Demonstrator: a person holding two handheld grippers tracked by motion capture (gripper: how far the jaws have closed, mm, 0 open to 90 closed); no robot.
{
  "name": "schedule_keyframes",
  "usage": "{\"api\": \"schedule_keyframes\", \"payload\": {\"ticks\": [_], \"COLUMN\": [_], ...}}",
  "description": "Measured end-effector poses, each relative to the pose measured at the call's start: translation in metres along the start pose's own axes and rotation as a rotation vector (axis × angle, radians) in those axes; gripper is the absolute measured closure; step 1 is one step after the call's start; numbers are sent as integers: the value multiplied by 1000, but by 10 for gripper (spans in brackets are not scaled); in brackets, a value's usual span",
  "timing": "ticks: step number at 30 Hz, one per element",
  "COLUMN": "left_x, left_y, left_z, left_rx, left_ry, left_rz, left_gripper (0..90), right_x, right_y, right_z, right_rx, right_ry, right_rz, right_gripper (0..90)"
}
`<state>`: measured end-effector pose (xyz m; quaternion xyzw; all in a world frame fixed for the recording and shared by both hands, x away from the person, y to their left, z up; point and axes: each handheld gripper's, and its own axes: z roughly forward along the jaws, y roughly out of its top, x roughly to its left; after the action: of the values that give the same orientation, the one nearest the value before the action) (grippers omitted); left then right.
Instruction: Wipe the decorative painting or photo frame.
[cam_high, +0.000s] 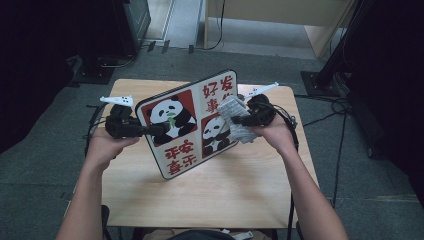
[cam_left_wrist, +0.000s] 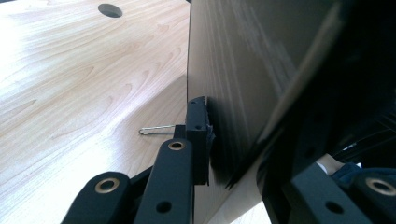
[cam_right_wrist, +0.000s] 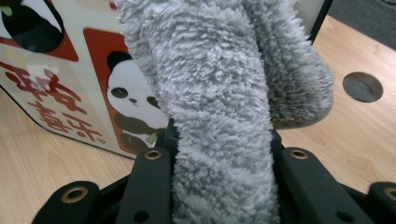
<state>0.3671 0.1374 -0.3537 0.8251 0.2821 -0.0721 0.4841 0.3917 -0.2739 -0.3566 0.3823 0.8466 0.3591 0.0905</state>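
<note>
A square board (cam_high: 187, 125) printed with pandas and red characters stands tilted on one corner on the wooden table (cam_high: 235, 195). My left gripper (cam_high: 156, 129) is shut on the board's left edge. In the left gripper view its jaws (cam_left_wrist: 210, 135) clamp the board's dark back (cam_left_wrist: 243, 65). My right gripper (cam_high: 238, 120) is shut on a grey fluffy cloth (cam_high: 234, 119) and presses it against the board's printed face near the right-hand panda. In the right gripper view the cloth (cam_right_wrist: 219, 84) rises from between the jaws of the gripper (cam_right_wrist: 220, 140) and hides part of the board (cam_right_wrist: 74, 88).
A round cable hole (cam_right_wrist: 362, 87) is cut in the table (cam_left_wrist: 70, 93) behind the board. A thin metal pin (cam_left_wrist: 156, 129) shows beside the left jaw. Cables (cam_high: 325, 107) trail off the table's right side. Black stands (cam_high: 325, 75) and a wooden cabinet (cam_high: 280, 20) stand on the floor beyond.
</note>
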Motion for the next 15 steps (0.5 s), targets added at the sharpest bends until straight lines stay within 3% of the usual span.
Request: {"api": "schedule_keyframes", "payload": {"ticks": [15], "left_x": [0], "left_y": [0], "left_z": [0], "left_rx": [4], "left_ry": [-4], "left_rz": [8], "left_gripper": [785], "right_x": [0], "right_y": [-28], "right_z": [20], "right_rx": [13], "right_ry": [31], "right_rz": [30], "right_gripper": [679]}}
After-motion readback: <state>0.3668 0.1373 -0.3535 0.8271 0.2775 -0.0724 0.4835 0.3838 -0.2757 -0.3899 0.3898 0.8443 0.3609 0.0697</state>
